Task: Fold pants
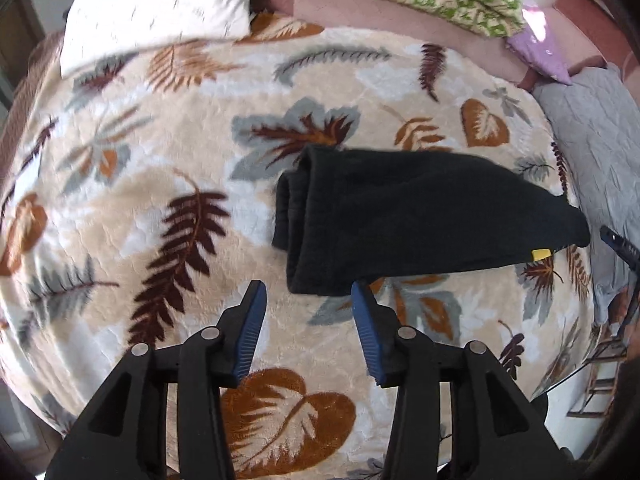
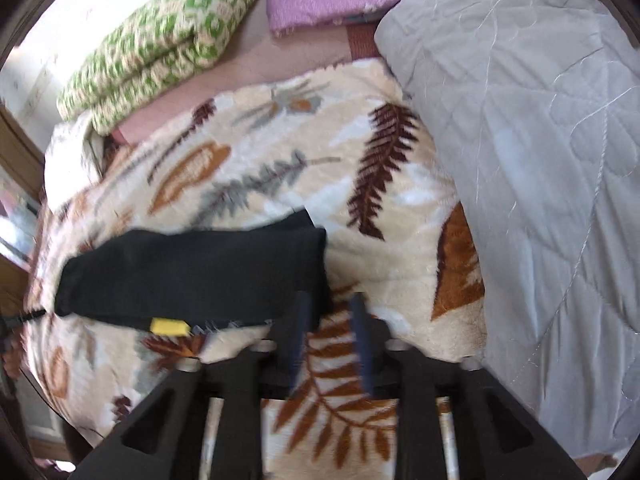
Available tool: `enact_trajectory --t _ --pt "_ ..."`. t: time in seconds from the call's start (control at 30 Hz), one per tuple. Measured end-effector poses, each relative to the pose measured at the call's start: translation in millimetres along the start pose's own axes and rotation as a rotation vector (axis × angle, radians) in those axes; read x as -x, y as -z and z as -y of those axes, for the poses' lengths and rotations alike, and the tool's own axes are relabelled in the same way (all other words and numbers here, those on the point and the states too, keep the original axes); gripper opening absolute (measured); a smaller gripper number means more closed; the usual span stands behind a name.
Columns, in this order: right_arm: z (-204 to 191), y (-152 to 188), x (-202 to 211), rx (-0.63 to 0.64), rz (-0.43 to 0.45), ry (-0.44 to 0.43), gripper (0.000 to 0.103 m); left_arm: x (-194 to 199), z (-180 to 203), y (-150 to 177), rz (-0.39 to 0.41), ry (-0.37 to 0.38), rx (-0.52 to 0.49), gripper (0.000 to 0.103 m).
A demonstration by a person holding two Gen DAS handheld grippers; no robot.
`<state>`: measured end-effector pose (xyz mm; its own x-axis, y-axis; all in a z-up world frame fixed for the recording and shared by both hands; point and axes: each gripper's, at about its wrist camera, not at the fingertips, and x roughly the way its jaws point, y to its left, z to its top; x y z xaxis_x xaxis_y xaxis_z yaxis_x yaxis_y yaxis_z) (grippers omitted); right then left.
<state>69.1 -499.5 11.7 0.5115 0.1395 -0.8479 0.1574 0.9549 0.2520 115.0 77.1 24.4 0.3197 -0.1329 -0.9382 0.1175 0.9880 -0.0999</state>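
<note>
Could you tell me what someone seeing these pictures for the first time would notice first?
The black pants, already folded into a compact bundle with a yellow tag, lie dark against the leaf-print blanket. Both grippers, left and right, are open and empty beside it.

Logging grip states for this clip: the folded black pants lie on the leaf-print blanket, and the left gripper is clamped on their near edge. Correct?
Not quite. The left gripper is open and holds nothing; the left wrist view shows its fingers spread apart just short of the pants. The pants do lie folded on the leaf-print blanket.
</note>
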Motion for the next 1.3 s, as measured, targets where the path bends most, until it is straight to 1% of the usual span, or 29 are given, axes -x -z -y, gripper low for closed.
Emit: enact_trajectory --t 0.03,0.07,0.1,0.13,0.27,0.33,0.4,0.5,0.6,0.67,0.8,0.83,0.9,0.93,0.97,1.03,1.1,1.13,1.17,1.23,1.3 --pt "0.2 -3.1 0.0 -0.022 0.006 -0.008 0.059 5.6 5.3 -5.0 0.012 0.011 -0.009 0.044" --pt "0.9 -7.4 -2.7 -0.051 0.004 -0.032 0.06 9.1 11.7 -10.4 0.015 0.025 -0.017 0.047" --pt "0.8 -10.2 -6.9 -0.073 -0.005 -0.053 0.06 10.9 19.2 -16.1 0.015 0.036 -0.024 0.052" --pt "2.5 -14.9 -14.7 -0.107 -0.019 -0.073 0.06 12.1 29.3 -23.2 0.022 0.044 -0.034 0.053" --pt "7.1 -22.2 -41.0 -0.183 -0.063 -0.073 0.06 4.7 73.8 -46.5 0.014 0.06 -0.117 0.053" --pt "8.1 -26.7 -54.9 -0.217 -0.081 -0.102 0.06 -0.3 95.9 -58.1 0.009 0.081 -0.144 0.053" --pt "7.3 -29.1 -62.3 -0.233 -0.09 -0.117 0.06 -9.3 118.0 -73.0 -0.008 0.1 -0.174 0.053" --pt "1.3 -32.6 -71.8 -0.22 -0.106 -0.142 0.06 -24.2 147.6 -97.0 -0.021 0.128 -0.204 0.053" --pt "-3.8 -32.8 -76.8 -0.207 -0.122 -0.184 0.057 -42.3 172.8 -117.1 -0.039 0.126 -0.245 0.053" --pt "-5.8 -32.4 -77.5 -0.198 -0.13 -0.213 0.057 -57.4 186.4 -127.2 -0.07 0.119 -0.271 0.053" --pt "-2.7 -31.8 -77.5 -0.222 -0.124 -0.254 0.057 -84.1 201.1 -134.9 -0.133 0.086 -0.28 0.053" --pt "-3.0 -31.1 -77.1 -0.223 -0.121 -0.256 0.055 -88.0 203.0 -134.2 -0.144 0.092 -0.278 0.053" --pt "-8.2 -27.7 -75.0 -0.182 -0.128 -0.289 0.048 -90.5 205.9 -131.7 -0.146 0.091 -0.288 0.053" --pt "-9.8 -26.1 -73.9 -0.162 -0.133 -0.29 0.038 -88.8 205.3 -130.4 -0.137 0.084 -0.299 0.053" --pt "-15.2 -23.4 -72.3 -0.119 -0.146 -0.284 0.032 -86.2 202.9 -130.0 -0.127 0.077 -0.301 0.053" --pt "-24.9 -16.4 -69.6 -0.032 -0.17 -0.28 0.032 -79.0 193.1 -130.4 -0.107 0.063 -0.293 0.053" --pt "-33.0 -8.5 -68.6 0.052 -0.197 -0.232 0.032 -71.4 178.7 -130.5 -0.099 0.055 -0.285 0.053" --pt "-34.1 -5.7 -68.6 0.073 -0.205 -0.212 0.035 -65.9 166.4 -130.3 -0.089 0.038 -0.28 0.053" --pt "-32.8 -4.5 -68.4 0.074 -0.208 -0.201 0.035 -60.7 154.2 -129.6 -0.079 0.018 -0.276 0.053" --pt "-25.7 -6.5 -66.4 0.038 -0.193 -0.213 0.035 -50.5 122.6 -128.5 -0.062 -0.019 -0.248 0.053" --pt "-17.8 -10.8 -66.0 -0.014 -0.175 -0.236 0.036 -44.4 86.8 -127.9 -0.065 -0.045 -0.19 0.053"
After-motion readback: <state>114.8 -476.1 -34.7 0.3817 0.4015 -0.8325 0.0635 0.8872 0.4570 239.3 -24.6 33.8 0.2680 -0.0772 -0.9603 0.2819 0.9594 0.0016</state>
